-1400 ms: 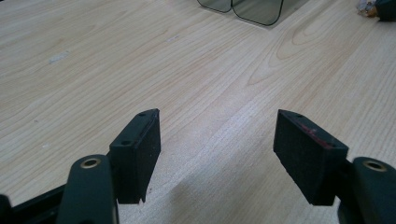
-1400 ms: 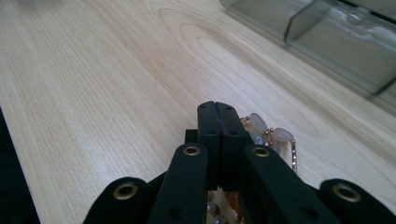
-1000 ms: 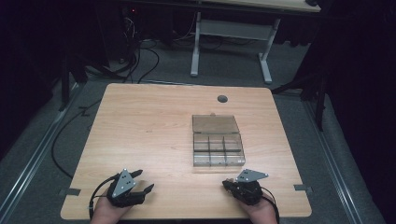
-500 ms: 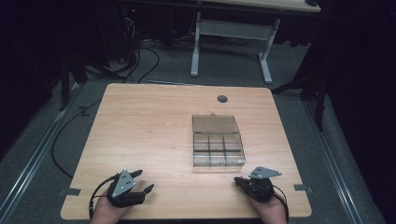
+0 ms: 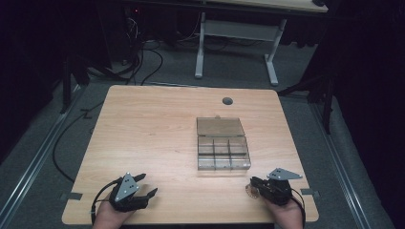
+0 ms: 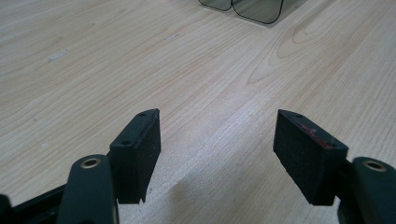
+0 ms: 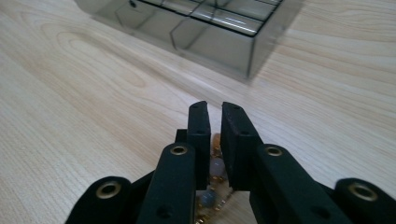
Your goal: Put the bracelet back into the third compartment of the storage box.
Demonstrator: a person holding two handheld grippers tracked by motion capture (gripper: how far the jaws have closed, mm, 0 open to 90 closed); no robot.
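A beaded bracelet [image 5: 250, 190] lies flat on the wooden table [image 5: 157, 138] near its front right edge, just in front of the right gripper [image 5: 255, 187]; as a round ring it shows no long axis. The right gripper view shows its pale and amber beads [image 7: 212, 173] under the jaws, which have just been opening and now stand a narrow slit apart, with nothing pressed between them. The clear compartment box [image 5: 223, 150], lid flat behind it, runs lengthwise away from the person. The left gripper [image 5: 143, 187] rests at the front left, jaws spread wide over bare wood [image 6: 215, 135]
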